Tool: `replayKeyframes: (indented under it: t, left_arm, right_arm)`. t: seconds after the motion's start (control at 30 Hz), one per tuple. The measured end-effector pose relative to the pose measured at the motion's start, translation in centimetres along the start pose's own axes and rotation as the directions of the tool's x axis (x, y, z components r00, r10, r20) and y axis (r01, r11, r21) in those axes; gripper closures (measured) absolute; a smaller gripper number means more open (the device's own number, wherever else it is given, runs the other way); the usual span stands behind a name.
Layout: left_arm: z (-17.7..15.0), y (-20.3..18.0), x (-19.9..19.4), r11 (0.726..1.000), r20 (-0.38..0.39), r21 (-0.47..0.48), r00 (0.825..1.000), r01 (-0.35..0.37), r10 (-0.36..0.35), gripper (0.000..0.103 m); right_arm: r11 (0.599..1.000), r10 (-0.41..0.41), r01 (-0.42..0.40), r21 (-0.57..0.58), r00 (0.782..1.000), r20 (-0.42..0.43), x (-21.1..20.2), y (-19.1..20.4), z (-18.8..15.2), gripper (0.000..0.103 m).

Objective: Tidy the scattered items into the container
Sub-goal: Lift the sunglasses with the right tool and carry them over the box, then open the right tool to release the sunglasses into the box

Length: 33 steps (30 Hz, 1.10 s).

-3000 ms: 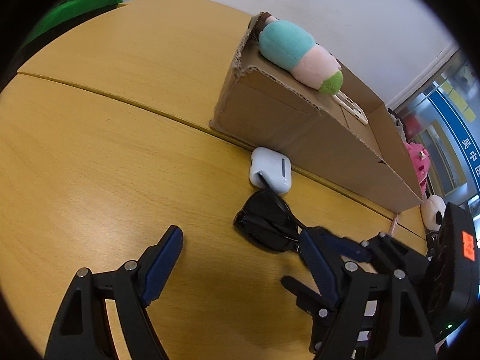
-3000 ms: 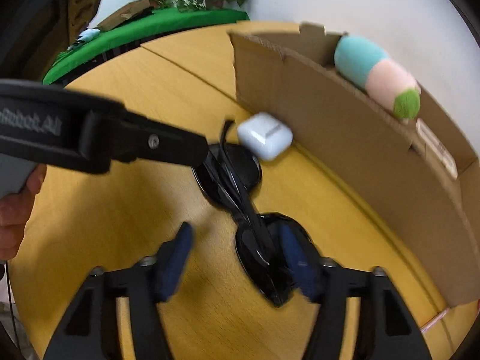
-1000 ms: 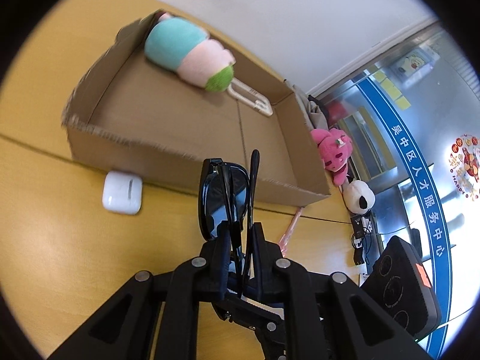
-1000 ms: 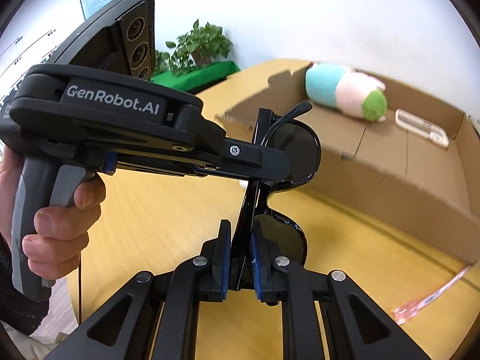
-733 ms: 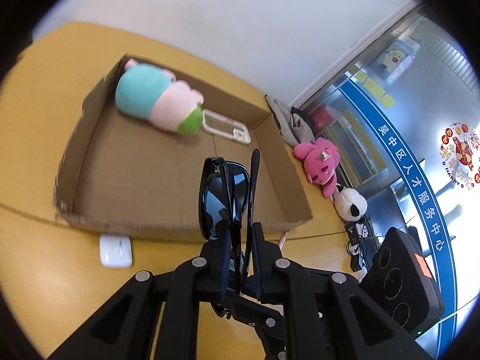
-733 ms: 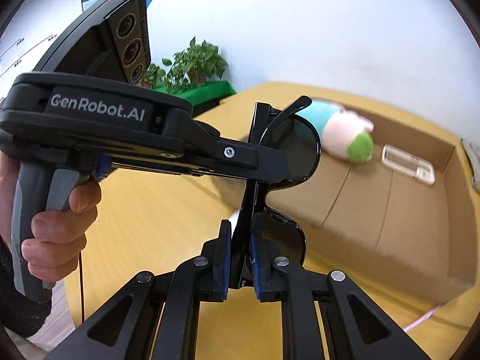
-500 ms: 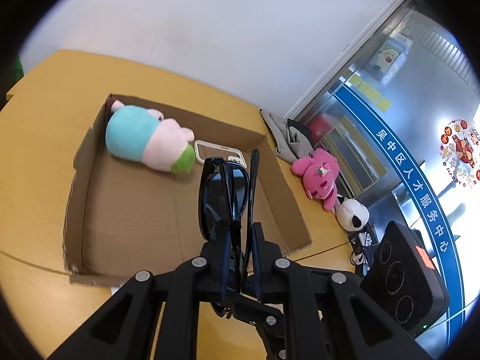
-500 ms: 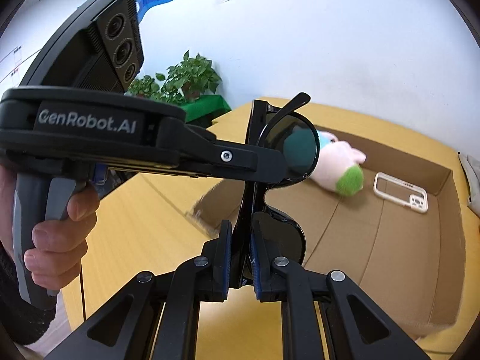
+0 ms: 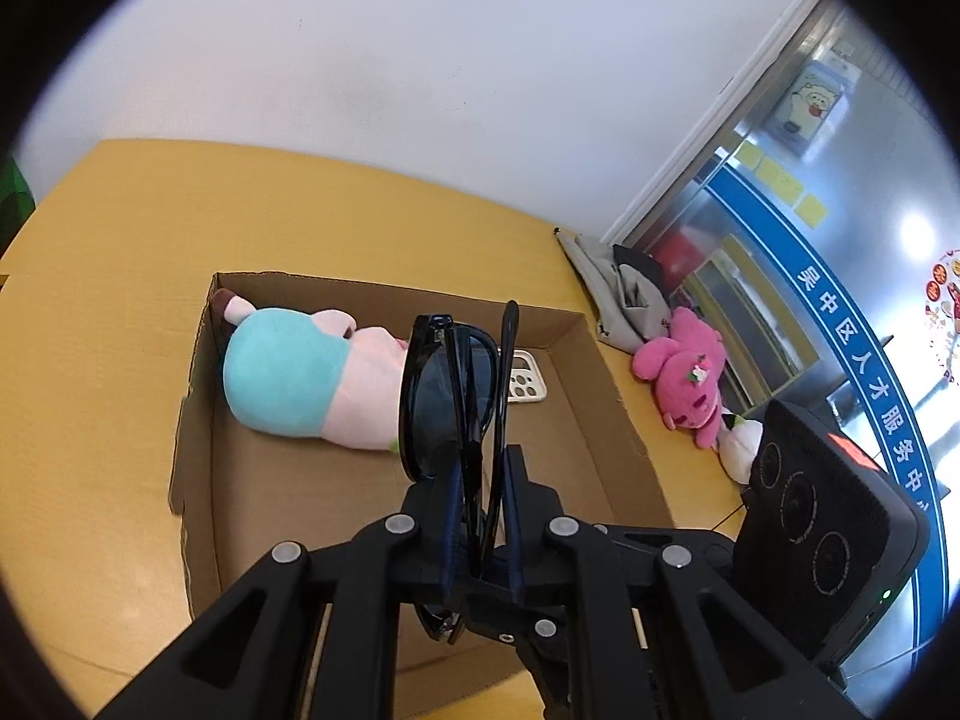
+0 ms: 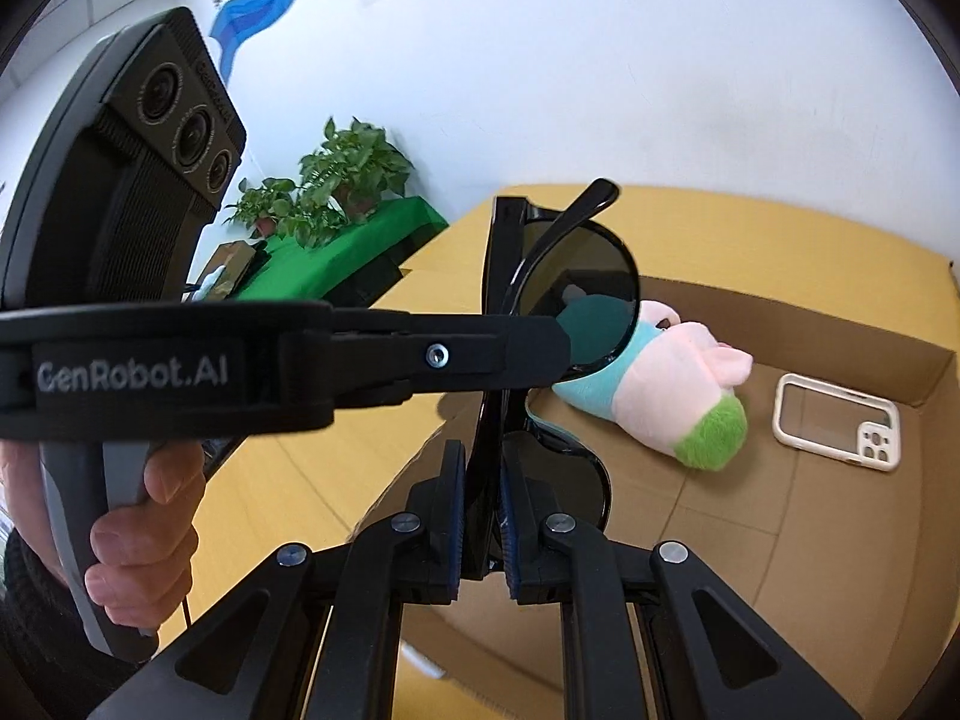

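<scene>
Sunglasses [image 9: 447, 396] now above box [image 9: 618, 420], plush [image 9: 288, 381] beneath

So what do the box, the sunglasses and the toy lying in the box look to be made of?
Box: brown corrugated cardboard, matte, with ragged cut edges along the wall. Sunglasses: glossy black frame, probably plastic, with dark tinted lenses that let the toy show through. Plush toy: soft fuzzy fabric in teal, pink and green, apparently stuffed. Both grippers, left and right, are clamped on the sunglasses.
</scene>
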State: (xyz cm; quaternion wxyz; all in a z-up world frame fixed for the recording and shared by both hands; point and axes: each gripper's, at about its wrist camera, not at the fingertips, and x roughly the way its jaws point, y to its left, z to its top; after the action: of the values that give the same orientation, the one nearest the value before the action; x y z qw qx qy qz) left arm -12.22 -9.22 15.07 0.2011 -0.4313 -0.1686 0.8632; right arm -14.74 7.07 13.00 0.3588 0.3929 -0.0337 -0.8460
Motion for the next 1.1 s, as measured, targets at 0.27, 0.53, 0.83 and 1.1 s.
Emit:
replayKeyframes:
  t: [0.27,0.53,0.83,1.1]
  left_arm:
    - [1.0,4.2,4.5,0.999,-0.092,-0.044,0.996,-0.026,0.022,0.092]
    - [-0.8,7.2,7.0,0.995,-0.166,-0.072,0.985,-0.062,0.05,0.092]
    - [-2.8,10.3,9.0,0.991,-0.249,-0.085,0.965,-0.107,0.083,0.092]
    - [-3.7,11.3,10.4,0.988,-0.299,-0.072,0.948,-0.137,0.11,0.092]
  right_arm:
    - [0.996,0.029,-0.023,0.083,0.997,-0.072,5.1,-2.4,0.2,0.092]
    - [0.983,0.096,-0.069,0.171,0.984,-0.151,9.2,-3.8,-1.8,0.092]
    - [0.95,0.184,-0.115,0.291,0.957,-0.224,13.0,-4.6,-3.7,0.092]
    - [0.937,0.221,-0.122,0.326,0.932,-0.287,14.9,-4.9,-3.9,0.092]
